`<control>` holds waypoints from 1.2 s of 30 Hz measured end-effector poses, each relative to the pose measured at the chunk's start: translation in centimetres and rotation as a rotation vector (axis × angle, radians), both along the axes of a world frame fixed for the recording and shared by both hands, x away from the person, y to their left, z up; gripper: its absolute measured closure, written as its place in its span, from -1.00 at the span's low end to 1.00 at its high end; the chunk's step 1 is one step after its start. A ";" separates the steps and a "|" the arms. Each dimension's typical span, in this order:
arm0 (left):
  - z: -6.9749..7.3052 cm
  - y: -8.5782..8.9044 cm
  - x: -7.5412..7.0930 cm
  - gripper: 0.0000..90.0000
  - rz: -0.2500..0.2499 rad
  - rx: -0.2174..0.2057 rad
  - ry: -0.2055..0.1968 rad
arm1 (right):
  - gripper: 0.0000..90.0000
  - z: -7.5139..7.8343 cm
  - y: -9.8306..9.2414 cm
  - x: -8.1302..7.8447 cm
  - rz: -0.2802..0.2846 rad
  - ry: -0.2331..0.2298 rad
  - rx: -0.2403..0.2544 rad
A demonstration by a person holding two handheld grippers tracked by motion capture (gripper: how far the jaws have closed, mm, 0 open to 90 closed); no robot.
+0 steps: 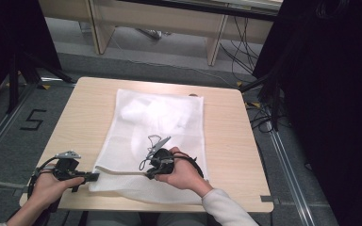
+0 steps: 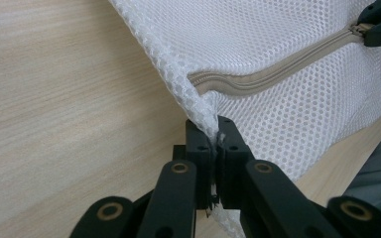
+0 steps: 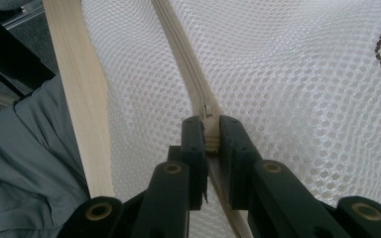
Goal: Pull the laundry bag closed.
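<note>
The left gripper [image 2: 216,141] sits at the table's [image 1: 85,108] near left edge, jaws clamped on the corner of a white mesh bag [image 1: 158,122]. The bag lies flat mid-table, honeycomb-weave, its near edge overhanging slightly, with a beige zipper [image 2: 278,67] running along that edge. Farther right, the right gripper [image 3: 209,130] pinches the zipper's pull [image 3: 210,115] between closed jaws.
</note>
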State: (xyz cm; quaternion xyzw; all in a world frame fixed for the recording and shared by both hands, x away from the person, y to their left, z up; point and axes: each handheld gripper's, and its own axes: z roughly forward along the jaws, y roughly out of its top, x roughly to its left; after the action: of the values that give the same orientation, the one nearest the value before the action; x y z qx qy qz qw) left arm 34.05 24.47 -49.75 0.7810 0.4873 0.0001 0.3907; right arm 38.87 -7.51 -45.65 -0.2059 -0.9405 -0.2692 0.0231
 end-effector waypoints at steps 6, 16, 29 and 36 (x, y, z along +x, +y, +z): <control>0.0 -0.1 0.0 0.91 -0.005 0.000 0.002 | 0.83 0.0 -0.4 -0.2 -0.002 -0.004 -0.007; 0.0 0.0 0.0 0.91 -0.004 -0.002 0.004 | 0.83 0.0 -1.4 -0.3 -0.016 -0.008 -0.019; 0.0 0.0 0.0 0.91 -0.004 -0.003 0.005 | 0.83 0.0 -1.9 -0.4 -0.013 -0.012 -0.027; 0.0 0.0 0.0 0.91 -0.005 -0.002 0.004 | 0.84 0.0 -2.0 -0.4 -0.018 -0.005 -0.021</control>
State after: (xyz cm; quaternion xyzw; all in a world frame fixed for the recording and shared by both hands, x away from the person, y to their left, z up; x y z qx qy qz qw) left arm 34.05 24.44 -49.79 0.7817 0.4862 -0.0030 0.3905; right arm 38.42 -9.52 -45.63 -0.2140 -0.9414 -0.2601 0.0161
